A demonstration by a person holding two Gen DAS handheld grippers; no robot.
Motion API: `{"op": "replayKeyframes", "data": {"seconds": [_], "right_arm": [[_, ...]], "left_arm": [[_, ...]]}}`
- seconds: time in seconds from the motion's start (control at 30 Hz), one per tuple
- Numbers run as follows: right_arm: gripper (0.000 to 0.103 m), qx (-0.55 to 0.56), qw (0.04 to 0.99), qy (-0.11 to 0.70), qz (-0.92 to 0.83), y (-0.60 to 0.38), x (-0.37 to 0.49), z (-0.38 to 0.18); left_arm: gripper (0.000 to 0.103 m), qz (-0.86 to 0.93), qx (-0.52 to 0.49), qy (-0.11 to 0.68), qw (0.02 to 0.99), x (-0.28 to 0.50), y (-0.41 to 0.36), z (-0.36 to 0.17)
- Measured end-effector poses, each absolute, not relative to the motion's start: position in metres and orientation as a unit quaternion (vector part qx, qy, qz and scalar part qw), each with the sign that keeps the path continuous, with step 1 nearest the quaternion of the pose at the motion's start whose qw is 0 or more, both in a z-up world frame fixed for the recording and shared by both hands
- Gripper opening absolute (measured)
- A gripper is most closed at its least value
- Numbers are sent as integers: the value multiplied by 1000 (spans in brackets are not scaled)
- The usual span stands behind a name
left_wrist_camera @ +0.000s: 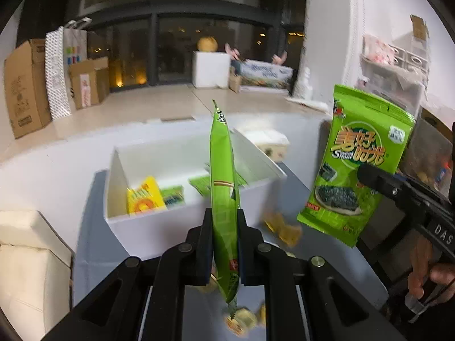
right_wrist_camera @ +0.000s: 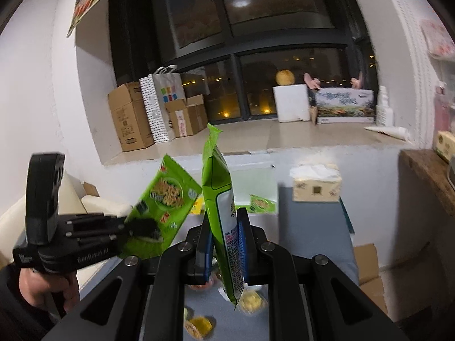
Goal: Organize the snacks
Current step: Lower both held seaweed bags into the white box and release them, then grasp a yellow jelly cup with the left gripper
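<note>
My left gripper (left_wrist_camera: 224, 221) is shut on a green seaweed snack pack (left_wrist_camera: 223, 187), held edge-on and upright above the table in front of the white box (left_wrist_camera: 136, 224). My right gripper (right_wrist_camera: 224, 227) is shut on a second green seaweed pack (right_wrist_camera: 221, 199), also upright. In the left wrist view that second pack (left_wrist_camera: 358, 164) hangs at the right in the right gripper (left_wrist_camera: 369, 177). In the right wrist view the left gripper (right_wrist_camera: 142, 227) holds its pack (right_wrist_camera: 165, 207) at the left. The box holds a yellow packet (left_wrist_camera: 145, 196) and green packs (left_wrist_camera: 175, 196).
Small yellow wrapped candies (left_wrist_camera: 284, 228) lie on the blue-grey tablecloth (left_wrist_camera: 91, 244) below both grippers. A tissue box (right_wrist_camera: 315, 182) stands at the table's back. A white cushioned seat (left_wrist_camera: 28, 258) is at the left. Cardboard boxes (right_wrist_camera: 130, 116) and bags line the window ledge.
</note>
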State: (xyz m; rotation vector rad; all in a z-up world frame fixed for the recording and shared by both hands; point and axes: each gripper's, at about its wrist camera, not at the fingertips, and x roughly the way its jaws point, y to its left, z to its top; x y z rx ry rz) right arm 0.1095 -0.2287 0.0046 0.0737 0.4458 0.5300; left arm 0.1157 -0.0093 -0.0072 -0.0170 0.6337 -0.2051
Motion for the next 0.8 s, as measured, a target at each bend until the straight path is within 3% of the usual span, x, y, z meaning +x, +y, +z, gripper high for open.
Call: {"op": "replayKeyframes", "data": {"seconds": [0.37,0.43,0.47,0.5,0.53,0.57,0.6,0.8], "right_arm": [[16,24,932,242,267,-176,212,29],[17,19,930,259,261,-166,235,24],[20,21,925,273,262,-162,248,19],[38,21,922,290,255,-157,262,13],[80,18,922,297,249,-156,268,9],[97,18,922,303,240,-154,276,2],[103,23,923,300,238,-157,278,-1],[103,37,922,310,230,-173,274,-16]], "left_arm": [[18,-43,-10,301,953,203,27,13],[37,-23,-12,323,946,227,35,2],[67,-25,-15,339,940,238,39,-4],[95,-21,-16,346,938,245,40,-9],[103,-14,-14,349,937,249,42,-13],[103,-6,-8,355,935,252,45,-18],[103,-7,-6,358,934,251,44,-20],[103,-4,-10,359,933,232,50,-22]]}}
